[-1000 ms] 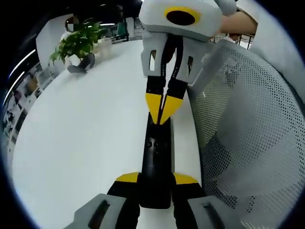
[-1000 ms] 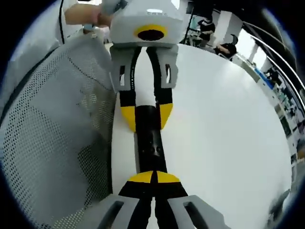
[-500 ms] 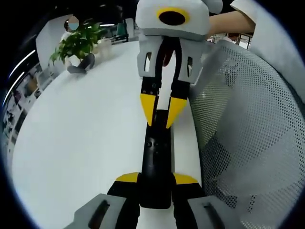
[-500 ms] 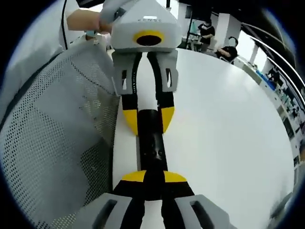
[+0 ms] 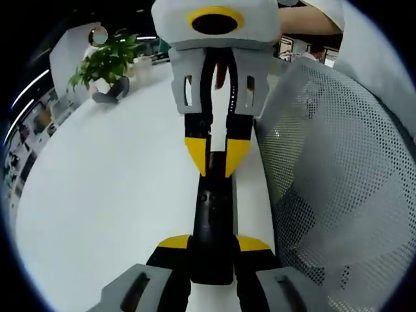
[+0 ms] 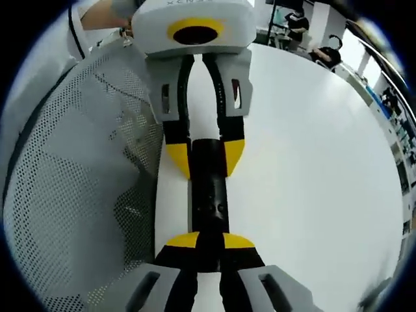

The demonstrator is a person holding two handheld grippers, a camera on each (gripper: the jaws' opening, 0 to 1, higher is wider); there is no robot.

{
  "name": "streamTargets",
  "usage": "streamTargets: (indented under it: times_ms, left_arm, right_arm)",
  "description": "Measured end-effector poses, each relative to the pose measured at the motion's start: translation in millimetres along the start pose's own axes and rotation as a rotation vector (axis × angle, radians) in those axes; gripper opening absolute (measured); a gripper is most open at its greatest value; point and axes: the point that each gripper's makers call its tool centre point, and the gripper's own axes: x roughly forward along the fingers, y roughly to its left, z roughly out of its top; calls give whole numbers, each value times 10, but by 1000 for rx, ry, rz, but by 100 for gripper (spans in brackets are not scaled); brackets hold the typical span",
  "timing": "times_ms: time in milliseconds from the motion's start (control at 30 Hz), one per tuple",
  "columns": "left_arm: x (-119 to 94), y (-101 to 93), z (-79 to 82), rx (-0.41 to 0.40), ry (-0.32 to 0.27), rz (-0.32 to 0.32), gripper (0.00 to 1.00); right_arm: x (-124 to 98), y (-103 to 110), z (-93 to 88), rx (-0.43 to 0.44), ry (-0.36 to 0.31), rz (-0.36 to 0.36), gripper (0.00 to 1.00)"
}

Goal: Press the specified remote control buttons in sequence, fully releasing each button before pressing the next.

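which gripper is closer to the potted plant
Right. The right gripper sits at the remote's far end, on the potted plant's side; the left gripper holds the near end, farther from it.

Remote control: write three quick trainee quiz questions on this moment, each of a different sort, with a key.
1. True or false: the left gripper is clamped on one end of the remote control.
2. In the left gripper view, what stands at the far edge of the table? A) a potted plant B) a kettle C) a laptop
3. Fill in: the remote control's body is coloured ___.
Key: 1 true; 2 A; 3 black.
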Motion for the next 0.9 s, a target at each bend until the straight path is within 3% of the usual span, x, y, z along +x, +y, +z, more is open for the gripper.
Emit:
streamTargets:
  times_ms: [67, 133, 200, 300, 467, 600, 700, 767, 833, 900]
  left_arm:
    - [-2, -1, 0, -2, -7, 0, 24]
    - [-2, 0, 2, -4, -11, 2, 24]
    - [-3, 0, 2, -4, -13, 2, 24]
    - [-3, 1, 3, -3, -16, 2, 24]
    - [-2, 1, 4, -1, -20, 0, 24]
    - [-1, -1, 5, -2, -21, -1, 24]
    - [-1, -1, 5, -2, -21, -1, 24]
    - [-1, -1, 6, -3, -20, 0, 24]
    - [0, -1, 7, -3, -21, 0, 24]
    - [0, -1, 7, -3, -21, 0, 24]
  right_arm:
    - [-17, 1, 16, -48, -122, -21, 8]
    - [-31, 0, 3, 12, -225, -40, 8]
    - [-23, -14, -9, 76, -283, -45, 8]
    - [-29, 7, 13, 14, -287, -63, 9]
    - [-18, 15, 48, -51, -253, -46, 10]
    - [-6, 31, 49, -154, -162, -28, 9]
    - [13, 19, 36, -159, -63, -6, 9]
    - [20, 20, 42, -90, -11, 5, 9]
    - [28, 11, 51, -100, 23, 9, 9]
    - [37, -4, 55, -50, 56, 13, 9]
